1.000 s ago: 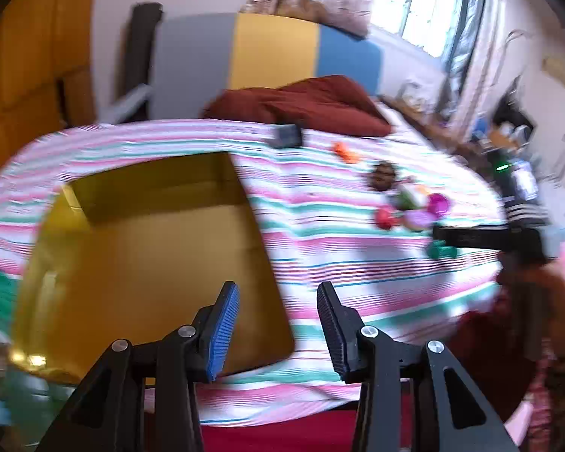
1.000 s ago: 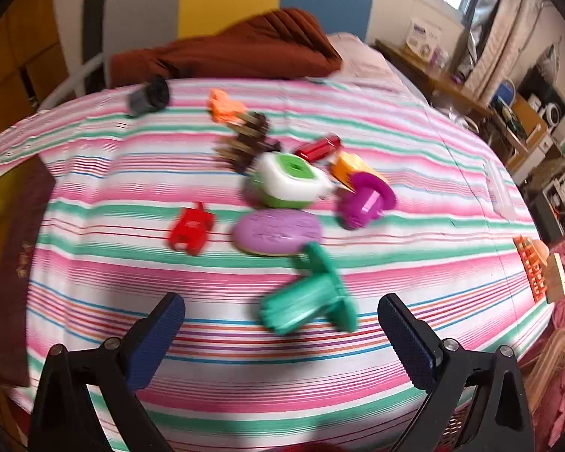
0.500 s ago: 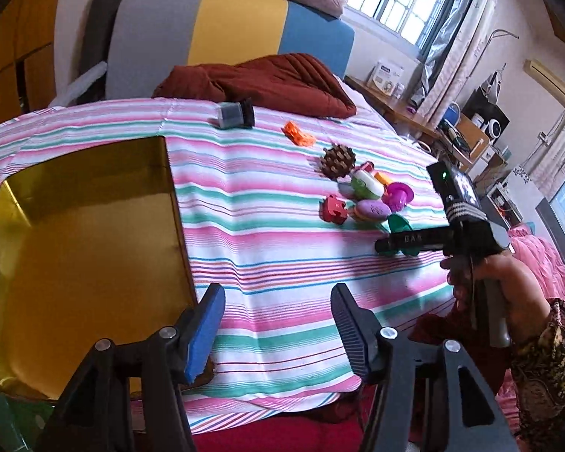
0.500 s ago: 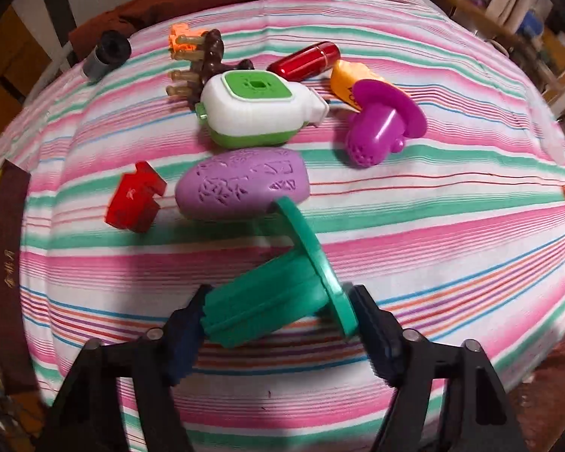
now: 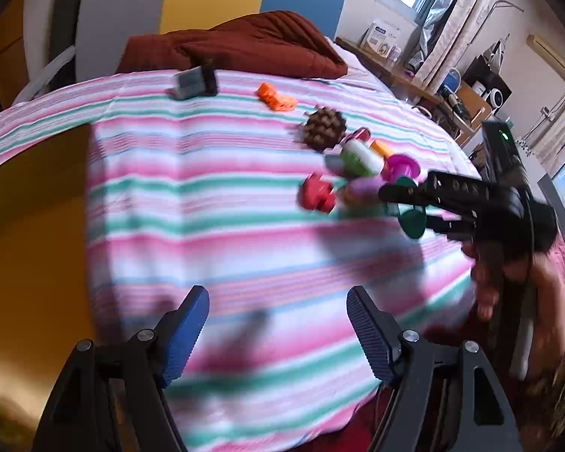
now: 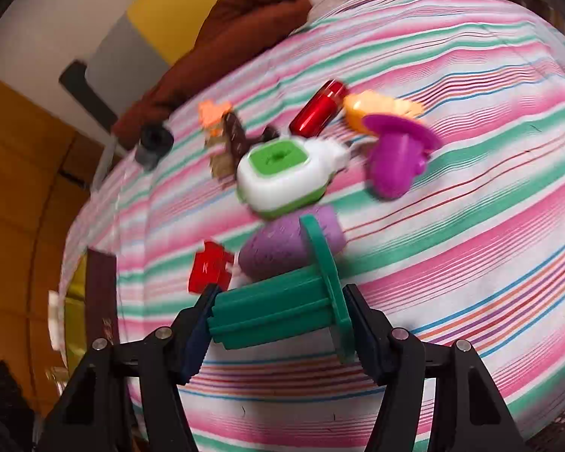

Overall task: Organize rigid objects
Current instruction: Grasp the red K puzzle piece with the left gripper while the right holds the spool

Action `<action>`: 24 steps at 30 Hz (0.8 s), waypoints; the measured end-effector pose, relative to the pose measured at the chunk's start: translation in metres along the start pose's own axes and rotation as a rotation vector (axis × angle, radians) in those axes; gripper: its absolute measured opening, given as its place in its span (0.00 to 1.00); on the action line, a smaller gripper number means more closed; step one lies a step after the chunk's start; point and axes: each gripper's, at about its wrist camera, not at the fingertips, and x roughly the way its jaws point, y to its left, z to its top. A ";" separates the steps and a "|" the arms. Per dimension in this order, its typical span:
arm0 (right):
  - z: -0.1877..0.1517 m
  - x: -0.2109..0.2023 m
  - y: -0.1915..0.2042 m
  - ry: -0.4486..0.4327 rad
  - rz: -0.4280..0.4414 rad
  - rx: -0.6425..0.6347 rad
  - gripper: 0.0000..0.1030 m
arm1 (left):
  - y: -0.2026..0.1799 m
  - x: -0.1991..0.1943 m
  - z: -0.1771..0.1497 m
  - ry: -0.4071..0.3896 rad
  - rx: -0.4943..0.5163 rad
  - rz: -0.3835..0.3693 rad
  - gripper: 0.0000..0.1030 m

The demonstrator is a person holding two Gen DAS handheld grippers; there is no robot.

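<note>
We are at the start of the sorting, as far as we can judge. Our right gripper (image 6: 278,316) has its fingers clenched on the green flanged piece (image 6: 282,309), one pad on the ribbed barrel end and the other against the disc; whether it is off the striped cloth (image 6: 471,245) we cannot tell through the blur. Our left gripper (image 5: 277,324) hangs released and empty over the near part of the worktop, beside the yellow tray (image 5: 30,245).

That tray looks bare in the part we see, so we reckon nothing has been put away yet. Everything else lies loose on the cloth in a cluster beyond the right fingers: the lilac oval piece (image 6: 282,248) just behind the green one, the red block (image 6: 209,271) beside it, the white and green container (image 6: 282,180), the purple flanged piece (image 6: 395,162), the orange piece (image 6: 380,107), the red cylinder (image 6: 318,107), and the brown spiked piece (image 5: 324,128). The small orange toy (image 5: 275,98) and grey cylinder (image 5: 192,83) lie farther off, well apart from the rest.

So one piece is in hand and nine or so remain.
</note>
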 end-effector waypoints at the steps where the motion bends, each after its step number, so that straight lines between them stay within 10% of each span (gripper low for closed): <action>1: 0.000 -0.002 -0.002 -0.010 -0.005 0.005 0.64 | -0.004 0.004 0.006 -0.016 0.004 -0.012 0.75; 9: 0.000 -0.011 -0.004 -0.039 -0.033 0.013 0.64 | -0.043 0.057 0.043 -0.077 0.133 0.067 0.73; 17: 0.005 -0.012 -0.009 -0.046 -0.036 0.028 0.64 | -0.067 0.102 0.055 -0.083 0.265 0.164 0.44; 24: 0.003 -0.005 -0.001 -0.018 -0.093 -0.025 0.65 | -0.060 0.115 0.046 -0.114 0.288 0.157 0.38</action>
